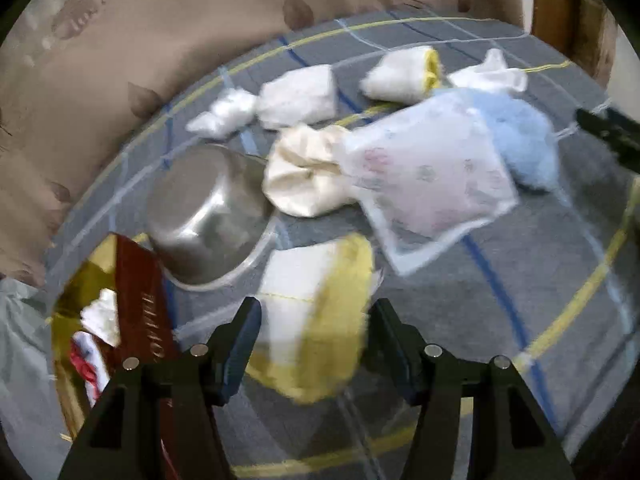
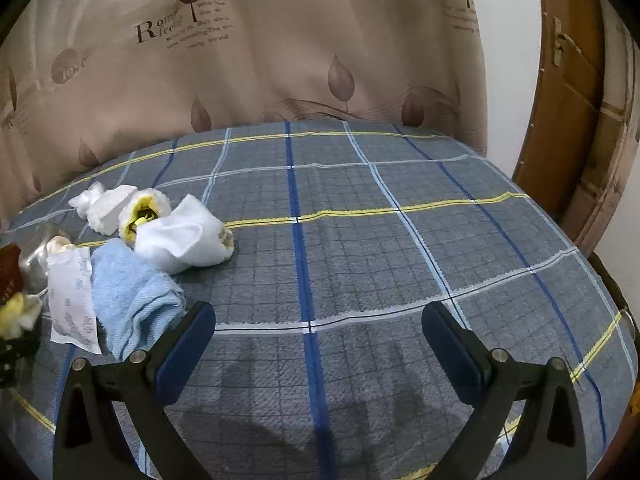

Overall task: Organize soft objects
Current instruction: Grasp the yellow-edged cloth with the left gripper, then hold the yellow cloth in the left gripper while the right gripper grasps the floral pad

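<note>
On the plaid bedcover [image 2: 360, 240] | our left gripper [image 1: 312, 332] clamps a white-and-yellow folded cloth [image 1: 316, 312] between its pads | our right gripper [image 2: 318, 340] stands wide apart, nothing in it | blue towel [image 2: 132, 288], printed white cloth [image 1: 428, 184] and white bundles lie beside a steel bowl [image 1: 208, 216]
</note>
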Demonstrator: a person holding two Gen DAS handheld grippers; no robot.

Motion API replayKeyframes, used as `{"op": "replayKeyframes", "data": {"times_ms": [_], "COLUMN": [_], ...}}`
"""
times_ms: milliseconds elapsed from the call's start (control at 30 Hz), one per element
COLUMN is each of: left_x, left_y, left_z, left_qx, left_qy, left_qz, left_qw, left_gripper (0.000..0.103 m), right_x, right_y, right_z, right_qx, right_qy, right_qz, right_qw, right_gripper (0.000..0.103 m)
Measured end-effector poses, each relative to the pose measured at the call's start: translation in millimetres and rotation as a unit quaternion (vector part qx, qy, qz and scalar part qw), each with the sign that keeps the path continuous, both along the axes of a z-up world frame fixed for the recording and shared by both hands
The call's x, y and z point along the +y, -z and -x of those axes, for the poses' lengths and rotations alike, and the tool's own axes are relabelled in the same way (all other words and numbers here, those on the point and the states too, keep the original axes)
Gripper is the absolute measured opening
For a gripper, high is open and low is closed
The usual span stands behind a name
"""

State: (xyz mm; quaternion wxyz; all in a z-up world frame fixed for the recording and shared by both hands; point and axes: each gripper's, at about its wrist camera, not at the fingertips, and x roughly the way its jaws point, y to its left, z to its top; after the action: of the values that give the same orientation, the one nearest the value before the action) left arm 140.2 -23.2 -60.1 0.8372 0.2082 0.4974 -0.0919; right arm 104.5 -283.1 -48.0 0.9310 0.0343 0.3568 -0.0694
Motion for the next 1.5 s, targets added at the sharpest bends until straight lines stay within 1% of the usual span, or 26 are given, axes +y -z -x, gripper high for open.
{"op": "replayKeyframes", "data": {"times_ms": [67,100,133,233,467,533,600,633,700,767,867,900,933,967,1033,1100,1133,1167,1233,1300,1333,1367,1400,1433,1467,1500], "left_x": [6,11,16,34,41,42,38,37,39,43,48,49,50,52,56,60,62,64,67,68,69,70,70,71,72,72], "left_y": [3,2,0,-11,-39,-43,-47,-49,-53,-53,-50,-50,-51,-50,-51,-52,-53,-53,-54,-54,-53,-52,-50,-49,-48,-47], "left_z": [-1,-3,-3,0,45,65,82,90,103,109,122,125,129,132,136,137,137,137,136,136,135,135,134,133,133,133], "left_qx": [-0.005,-0.006,-0.01,-0.014,-0.025,-0.019,-0.029,-0.035,-0.04,-0.039,-0.031,-0.033,-0.035,-0.034,-0.037,-0.037,-0.036,-0.038,-0.038,-0.036,-0.035,-0.033,-0.03,-0.027,-0.025,-0.025], "left_qy": [-0.003,-0.014,-0.025,-0.069,-0.119,-0.127,-0.138,-0.142,-0.149,-0.158,-0.159,-0.158,-0.157,-0.156,-0.159,-0.161,-0.161,-0.163,-0.164,-0.163,-0.164,-0.166,-0.167,-0.168,-0.169,-0.17], "left_qz": [0.002,0.009,0.016,0.057,0.145,0.184,0.189,0.192,0.207,0.212,0.21,0.207,0.207,0.208,0.213,0.217,0.219,0.221,0.225,0.226,0.225,0.225,0.226,0.228,0.23,0.23], "left_qw": [1.0,0.9998,0.9995,0.9959,0.9819,0.9745,0.9718,0.9706,0.9661,0.9637,0.9643,0.9649,0.9651,0.965,0.9634,0.9622,0.9617,0.9609,0.9597,0.9595,0.9597,0.9596,0.9592,0.9586,0.9582,0.9579], "left_gripper": [0.059,0.055,0.033,0.024,0.023,0.024,0.024,0.025,0.025,0.025,0.026,0.026,0.026,0.026,0.026,0.028,0.028,0.028,0.028,0.028,0.028,0.029,0.029,0.029,0.029,0.029], "right_x": [-1,-1,-1,-1,-1,3,12,21,45,80,131,143,162,172,205,218,225,232,243,242,243,244,243,243,244,244], "right_y": [1,1,1,2,0,-1,-6,-12,-27,-40,-47,-48,-50,-50,-39,-27,-19,-10,3,6,8,12,14,17,18,19], "right_z": [-1,-2,-2,-3,-1,0,3,4,8,9,-1,-3,-6,-6,-12,-18,-19,-21,-22,-20,-21,-22,-22,-20,-19,-19], "right_qx": [0.002,0.004,0.006,0.007,-0.006,-0.013,-0.026,-0.03,-0.043,-0.051,-0.01,-0.007,-0.01,-0.01,-0.01,0.003,0.011,0.016,0.033,0.038,0.039,0.047,0.048,0.048,0.051,0.06], "right_qy": [-0.001,-0.002,-0.003,-0.004,-0.031,-0.07,-0.13,-0.173,-0.247,-0.34,-0.433,-0.448,-0.47,-0.481,-0.499,-0.512,-0.519,-0.519,-0.524,-0.533,-0.531,-0.531,-0.533,-0.533,-0.535,-0.537], "right_qz": [-0.003,-0.004,-0.007,-0.008,-0.033,-0.053,-0.073,-0.076,-0.054,-0.006,0.07,0.091,0.131,0.153,0.258,0.306,0.329,0.362,0.399,0.397,0.402,0.407,0.41,0.413,0.41,0.4], "right_qw": [1.0,1.0,1.0,1.0,0.999,0.996,0.988,0.982,0.966,0.939,0.899,0.889,0.873,0.863,0.827,0.802,0.789,0.774,0.751,0.746,0.744,0.741,0.739,0.737,0.737,0.741], "right_gripper": [0.103,0.103,0.103,0.103,0.103,0.102,0.1,0.096,0.096,0.096,0.095,0.095,0.095,0.095,0.094,0.085,0.072,0.063,0.062,0.065,0.079,0.084,0.084,0.078,0.061,0.05]}}
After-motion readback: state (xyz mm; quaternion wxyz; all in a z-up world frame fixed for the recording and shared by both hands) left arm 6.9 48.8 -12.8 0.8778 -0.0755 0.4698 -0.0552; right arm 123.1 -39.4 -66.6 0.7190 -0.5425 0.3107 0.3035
